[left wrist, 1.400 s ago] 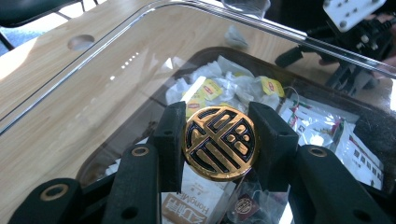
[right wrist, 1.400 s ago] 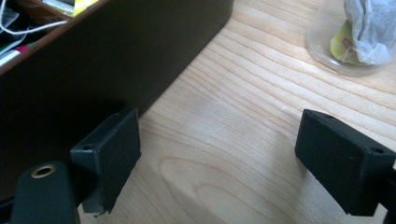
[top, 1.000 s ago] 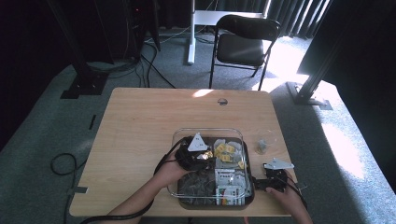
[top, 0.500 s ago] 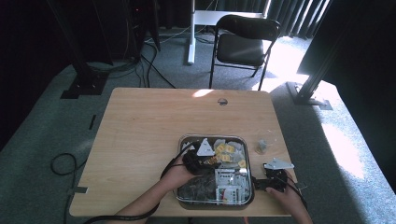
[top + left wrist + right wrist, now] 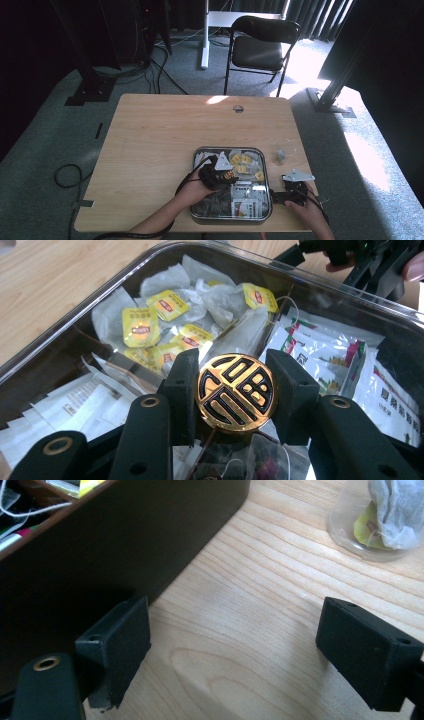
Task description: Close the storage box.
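Note:
A dark box [image 5: 196,212] of tea bags stands at the table's near edge, under a clear lid [image 5: 75,320] with a round gold knob [image 5: 235,392] on top. My left gripper [image 5: 235,371] is shut on that knob, and in the high view it [image 5: 224,175] hangs over the box's middle. Yellow-tagged tea bags [image 5: 150,322] and white sachets [image 5: 320,352] show through the lid. My right gripper [image 5: 240,652] stands open on the wood beside the box's dark side wall [image 5: 125,535], with nothing between its fingers; the high view places it [image 5: 281,196] at the box's right.
A small clear cup [image 5: 385,520] with a used tea bag stands on the table just beyond the right gripper, at the box's far right corner [image 5: 280,156]. A black chair [image 5: 260,47] stands behind the table. Bare wood [image 5: 150,145] lies left of the box.
The left gripper has come down with the clear lid, which was raised and tilted above the box and now lies low over it. The right gripper has stayed in place.

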